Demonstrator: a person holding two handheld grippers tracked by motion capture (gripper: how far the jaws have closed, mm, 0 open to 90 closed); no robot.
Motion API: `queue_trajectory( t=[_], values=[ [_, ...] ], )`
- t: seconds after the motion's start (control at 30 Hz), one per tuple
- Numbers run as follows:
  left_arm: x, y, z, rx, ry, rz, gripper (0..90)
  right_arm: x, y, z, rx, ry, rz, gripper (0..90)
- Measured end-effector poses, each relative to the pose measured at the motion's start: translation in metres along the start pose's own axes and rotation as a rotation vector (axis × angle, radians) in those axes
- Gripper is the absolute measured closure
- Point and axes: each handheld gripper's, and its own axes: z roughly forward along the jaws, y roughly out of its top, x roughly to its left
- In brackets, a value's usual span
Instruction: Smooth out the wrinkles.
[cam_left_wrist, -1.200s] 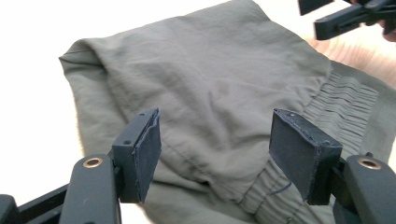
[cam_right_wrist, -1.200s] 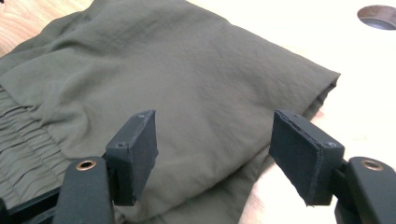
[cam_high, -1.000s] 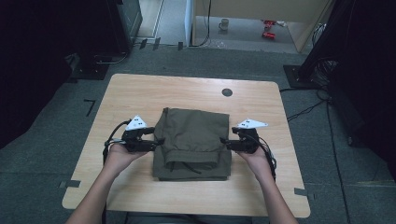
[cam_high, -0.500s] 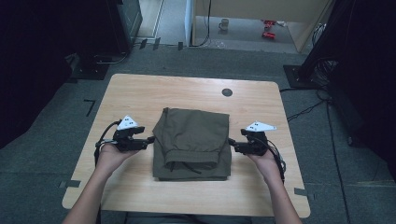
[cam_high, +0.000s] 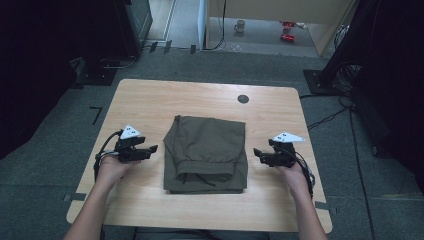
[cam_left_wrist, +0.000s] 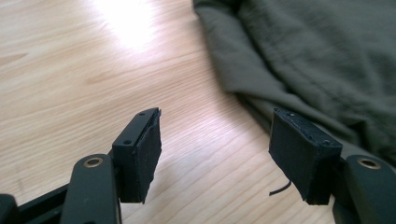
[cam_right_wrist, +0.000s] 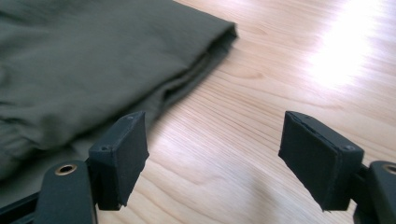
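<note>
A folded olive-green garment (cam_high: 206, 154) lies flat near the middle of the light wooden surface (cam_high: 200, 100), its waistband and a loose drawstring toward the person's side. The left tongs (cam_high: 151, 148) sit just beside the garment's left edge, apart from the cloth, held in the person's left hand (cam_high: 112, 165), with a grey three-cornered plate on top and a black cable looping off behind. The right tongs (cam_high: 257, 152) sit just off the garment's right edge, also clear of it, gripped by the right hand (cam_high: 292, 172). Both point inward at the cloth from opposite sides. In the left gripper view, the left tongs (cam_left_wrist: 215, 156) are spread wide with nothing between the pads (cam_left_wrist: 147, 154) but bare wood; the garment's folded hem (cam_left_wrist: 299, 60) lies ahead and to the right, passing behind the right-hand pad. In the right gripper view, the right tongs (cam_right_wrist: 212, 161) are likewise spread and empty, low over the wood, with the garment's edge (cam_right_wrist: 93, 65) ahead and to the left, reaching behind the left-hand pad. A small dark round mark (cam_high: 243, 99) shows on the far part of the surface, well apart from the garment.
</note>
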Motion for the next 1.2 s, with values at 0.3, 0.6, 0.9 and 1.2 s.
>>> queue_trajectory(
  t=[0.3,0.6,0.9,1.2],
  values=[
    [0.013,-0.008,0.003,0.041,0.061,-0.017,34.7,-0.016,-0.011,0.003,0.032,-0.03,0.014,20.3],
    [0.025,-0.015,0.002,0.044,0.082,-0.031,34.6,-0.031,-0.02,0.004,0.06,-0.061,0.039,20.3],
    [0.029,-0.022,0.007,0.047,0.097,-0.001,33.5,-0.037,-0.026,0.006,0.062,-0.093,0.011,19.1],
    [0.026,-0.027,0.01,0.003,0.103,0.003,25.8,-0.034,-0.026,0.007,0.078,-0.113,0.013,12.5]
  ],
)
